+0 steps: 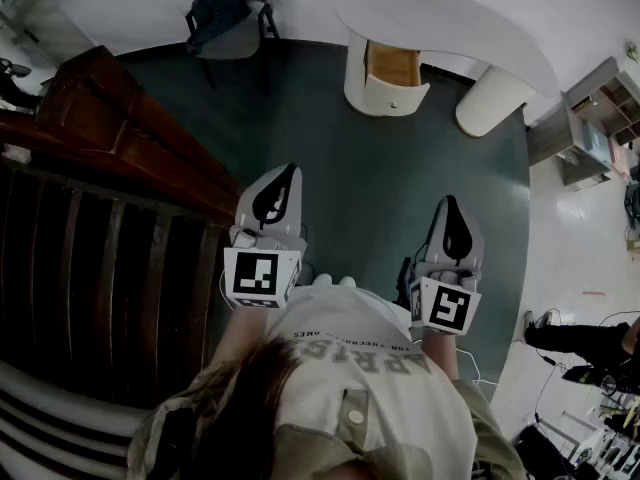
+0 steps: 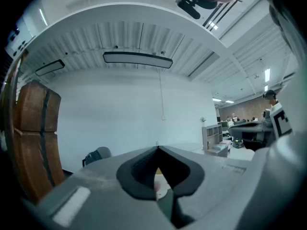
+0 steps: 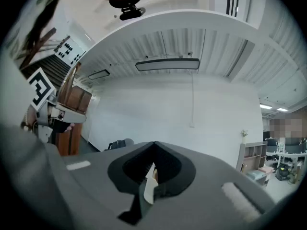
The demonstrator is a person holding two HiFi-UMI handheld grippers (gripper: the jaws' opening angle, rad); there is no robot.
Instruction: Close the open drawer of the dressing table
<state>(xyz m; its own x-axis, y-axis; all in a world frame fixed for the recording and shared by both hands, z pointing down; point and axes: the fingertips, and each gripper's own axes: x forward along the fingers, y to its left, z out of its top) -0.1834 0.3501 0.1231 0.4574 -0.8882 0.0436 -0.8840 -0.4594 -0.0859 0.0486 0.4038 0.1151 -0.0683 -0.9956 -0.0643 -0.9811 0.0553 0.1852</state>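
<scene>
Open drawer [image 1: 392, 66] of dressing table [image 1: 440, 18] is observed well ahead, between left gripper [image 1: 288, 170] and right gripper [image 1: 447, 201] — fingers [image 2: 96, 186] clenched, empty.

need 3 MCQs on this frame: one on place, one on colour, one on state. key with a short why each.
1. In the head view, where does the chair stand?
A. left of the dressing table
B. right of it
C. under its top

2. What colour is the inside of the open drawer?
A. blue
B. wood brown
C. black

3. How do the left gripper and the right gripper stand?
A. both shut, empty
B. both wide open
C. left open, right shut

Key:
1 A: the chair is at top left, with the table to its right.
2 B: a brown inside shows in the white pedestal.
3 A: each gripper view shows the jaws together with nothing between them.
</scene>
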